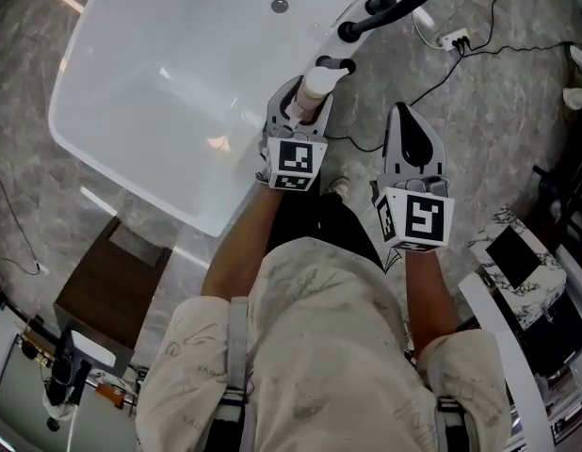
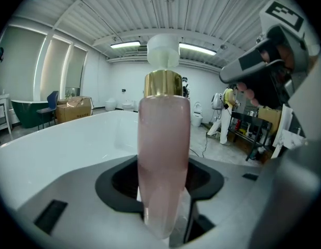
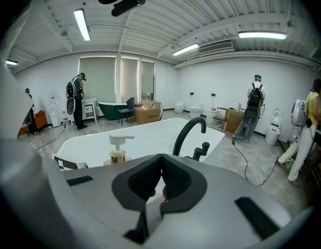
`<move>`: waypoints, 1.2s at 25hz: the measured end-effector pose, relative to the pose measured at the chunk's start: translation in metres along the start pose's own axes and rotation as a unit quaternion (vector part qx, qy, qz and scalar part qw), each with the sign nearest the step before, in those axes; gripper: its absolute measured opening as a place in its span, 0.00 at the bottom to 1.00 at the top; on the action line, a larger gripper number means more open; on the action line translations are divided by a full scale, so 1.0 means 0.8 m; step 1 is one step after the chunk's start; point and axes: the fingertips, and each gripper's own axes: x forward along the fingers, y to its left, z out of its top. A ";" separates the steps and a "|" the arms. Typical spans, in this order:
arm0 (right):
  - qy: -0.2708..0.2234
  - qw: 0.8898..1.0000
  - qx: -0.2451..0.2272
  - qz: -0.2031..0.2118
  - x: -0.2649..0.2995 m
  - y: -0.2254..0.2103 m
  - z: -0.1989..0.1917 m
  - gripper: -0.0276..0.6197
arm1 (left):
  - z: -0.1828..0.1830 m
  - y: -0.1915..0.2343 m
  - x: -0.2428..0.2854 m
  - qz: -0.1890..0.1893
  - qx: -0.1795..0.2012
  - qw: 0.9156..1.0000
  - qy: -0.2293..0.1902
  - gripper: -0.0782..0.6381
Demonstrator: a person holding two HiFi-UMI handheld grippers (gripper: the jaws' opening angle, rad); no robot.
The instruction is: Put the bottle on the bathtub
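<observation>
A pink bottle (image 1: 316, 85) with a gold collar and white pump stands upright between the jaws of my left gripper (image 1: 306, 100), which is shut on it. In the left gripper view the bottle (image 2: 163, 154) fills the middle, rising from the left gripper (image 2: 164, 201). It hovers at the white bathtub's (image 1: 178, 64) near rim, beside the black faucet (image 1: 390, 3). To the right my right gripper (image 1: 405, 113) is shut and holds nothing. In the right gripper view, the shut right gripper (image 3: 161, 176) points at the bottle's pump (image 3: 119, 148), the faucet (image 3: 189, 131) and the bathtub (image 3: 145, 134).
A power strip (image 1: 453, 38) and black cables (image 1: 498, 50) lie on the marbled floor beyond the tub. A brown side table (image 1: 112, 285) stands at lower left, a marble-topped stand (image 1: 522, 257) at right. Two people (image 3: 76, 100) (image 3: 252, 113) stand far back.
</observation>
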 end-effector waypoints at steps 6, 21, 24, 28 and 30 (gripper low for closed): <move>0.011 1.000 -0.005 -0.002 0.001 0.001 -0.008 0.03 | -0.005 0.005 0.012 0.002 -0.001 1.000 -0.010 0.42; 0.019 1.000 -0.001 0.002 0.001 0.003 -0.014 0.03 | -0.021 0.000 0.020 -0.018 0.032 0.999 -0.017 0.42; 0.017 1.000 0.003 0.004 0.001 0.001 -0.015 0.03 | -0.025 -0.002 0.019 -0.022 0.052 0.998 -0.007 0.42; 0.018 1.000 0.009 0.009 0.003 0.000 -0.023 0.03 | -0.030 -0.006 0.020 -0.026 0.066 0.997 -0.005 0.42; 0.017 1.000 0.012 0.012 0.002 0.004 -0.024 0.03 | -0.032 -0.011 0.019 -0.032 0.077 0.997 -0.002 0.42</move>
